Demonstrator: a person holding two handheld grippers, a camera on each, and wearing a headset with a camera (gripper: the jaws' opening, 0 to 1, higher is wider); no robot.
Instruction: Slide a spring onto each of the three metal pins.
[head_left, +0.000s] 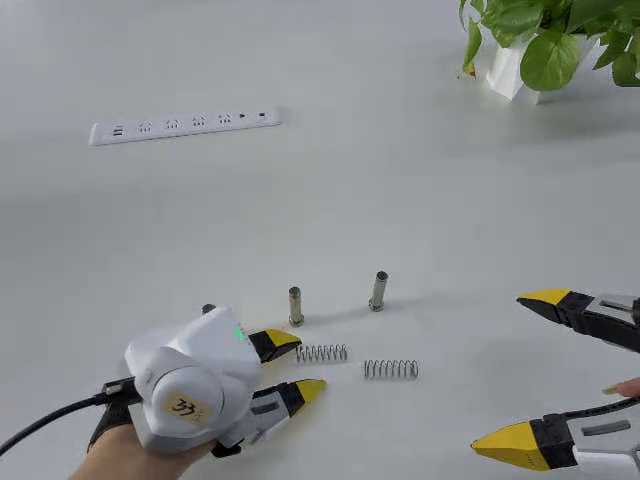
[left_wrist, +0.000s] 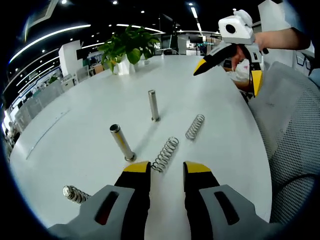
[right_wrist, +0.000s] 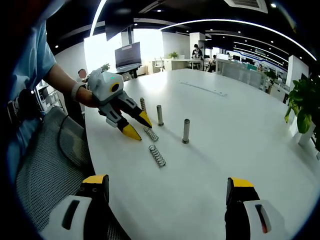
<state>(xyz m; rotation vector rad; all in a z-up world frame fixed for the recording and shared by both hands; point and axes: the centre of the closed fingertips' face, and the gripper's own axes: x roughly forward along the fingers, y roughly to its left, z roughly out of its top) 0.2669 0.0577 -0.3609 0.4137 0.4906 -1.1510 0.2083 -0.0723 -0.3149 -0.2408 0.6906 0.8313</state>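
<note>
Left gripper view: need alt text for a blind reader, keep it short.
The open left claw points at a loose spring lying on a white table, with a second spring beyond. A near pin and a far pin stand upright and bare, a third pin at lower left carries a spring, and the open right claw hangs at upper right.
</note>
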